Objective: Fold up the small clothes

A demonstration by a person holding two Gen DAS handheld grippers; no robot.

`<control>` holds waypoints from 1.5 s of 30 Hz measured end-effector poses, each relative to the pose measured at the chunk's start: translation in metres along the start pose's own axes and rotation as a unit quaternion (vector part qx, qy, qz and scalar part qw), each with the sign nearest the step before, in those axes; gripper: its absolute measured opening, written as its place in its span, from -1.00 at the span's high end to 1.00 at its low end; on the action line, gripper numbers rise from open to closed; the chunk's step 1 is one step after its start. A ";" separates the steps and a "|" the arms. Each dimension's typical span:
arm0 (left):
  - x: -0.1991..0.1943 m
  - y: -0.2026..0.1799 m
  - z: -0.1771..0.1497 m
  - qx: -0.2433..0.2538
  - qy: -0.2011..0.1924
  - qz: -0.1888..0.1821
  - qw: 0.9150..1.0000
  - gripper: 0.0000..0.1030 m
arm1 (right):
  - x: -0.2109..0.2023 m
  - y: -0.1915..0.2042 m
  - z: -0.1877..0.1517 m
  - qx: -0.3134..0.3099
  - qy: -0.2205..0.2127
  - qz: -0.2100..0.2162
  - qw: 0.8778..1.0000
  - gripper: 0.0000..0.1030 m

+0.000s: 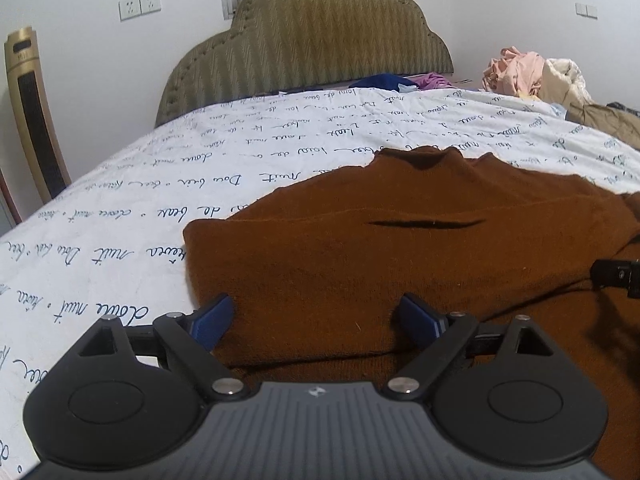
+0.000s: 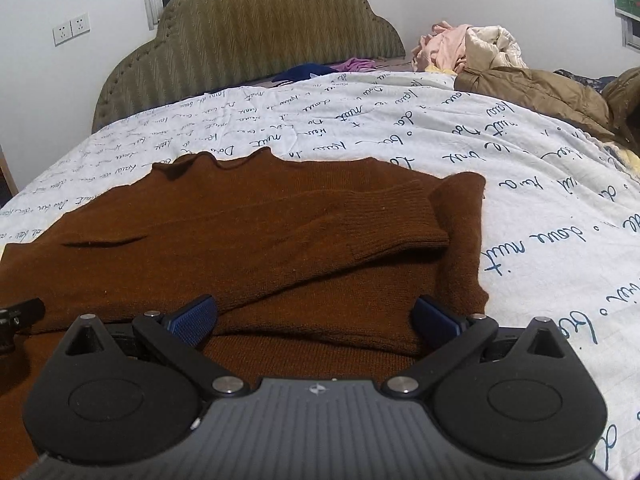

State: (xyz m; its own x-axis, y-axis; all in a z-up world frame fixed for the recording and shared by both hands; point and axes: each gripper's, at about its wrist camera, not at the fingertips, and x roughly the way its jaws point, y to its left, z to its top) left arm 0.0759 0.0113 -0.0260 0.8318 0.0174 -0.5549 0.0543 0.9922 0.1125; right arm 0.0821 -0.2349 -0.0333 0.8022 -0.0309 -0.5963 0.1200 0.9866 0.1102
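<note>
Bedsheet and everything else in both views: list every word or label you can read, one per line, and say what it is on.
"douce nuit": bedsheet, blue script seen upside down, repeated.
"nuit": bedsheet, left wrist view.
Other script on the sheet: too distorted to read.
Gold heater panel: too blurred.
Small emblem on each gripper body: no letters.

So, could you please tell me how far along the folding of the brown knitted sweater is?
Done: the brown knitted sweater lies flat on the script-printed bedsheet, its ribbed-cuff sleeve folded across the body. In hand: nothing; the left gripper and right gripper are open over the near hem. Left: probably folding the hem up toward the collar.
</note>
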 end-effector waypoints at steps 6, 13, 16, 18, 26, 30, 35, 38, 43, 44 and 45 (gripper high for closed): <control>0.004 0.002 0.000 -0.006 0.008 -0.008 1.000 -0.88 | 0.000 0.000 0.000 -0.002 0.001 -0.002 1.000 -1.00; 0.005 0.004 -0.002 -0.011 0.010 -0.010 1.000 -0.93 | 0.000 0.000 0.000 -0.002 0.001 -0.002 1.000 -1.00; 0.005 0.004 -0.002 -0.010 0.010 -0.009 1.000 -0.94 | 0.000 0.000 0.000 -0.002 0.001 -0.002 1.000 -1.00; 0.005 0.004 -0.002 -0.010 0.010 -0.010 1.000 -0.94 | 0.000 0.000 0.000 -0.002 0.001 -0.002 1.000 -1.00; 0.005 0.004 -0.002 -0.011 0.009 -0.010 1.000 -0.94 | 0.000 0.000 0.000 -0.002 0.001 -0.002 1.000 -1.00; 0.005 0.004 -0.002 -0.012 0.009 -0.010 1.000 -0.94 | 0.000 0.000 0.000 -0.002 0.001 -0.002 1.000 -1.00; 0.005 0.004 -0.002 -0.012 0.009 -0.010 1.000 -0.95 | 0.000 0.000 0.000 -0.002 0.001 -0.002 1.000 -1.00; 0.005 0.004 -0.002 -0.012 0.009 -0.010 1.000 -0.95 | 0.000 0.000 -0.001 -0.002 0.001 -0.002 1.000 -1.00; 0.005 0.006 -0.002 -0.018 0.009 -0.011 1.000 -0.95 | 0.000 0.000 -0.001 -0.002 0.000 -0.002 1.000 -1.00; 0.005 0.007 -0.002 -0.019 0.009 -0.011 1.000 -0.95 | 0.000 0.000 -0.001 -0.002 0.000 -0.002 1.000 -1.00; 0.005 0.007 -0.002 -0.020 0.009 -0.010 1.000 -0.95 | 0.000 0.000 -0.001 -0.002 0.000 -0.002 1.000 -1.00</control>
State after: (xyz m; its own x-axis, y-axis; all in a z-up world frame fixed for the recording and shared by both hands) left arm 0.0792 0.0187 -0.0294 0.8205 -0.0006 -0.5717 0.0484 0.9965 0.0684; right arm 0.0817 -0.2345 -0.0336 0.8011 -0.0346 -0.5975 0.1207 0.9871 0.1047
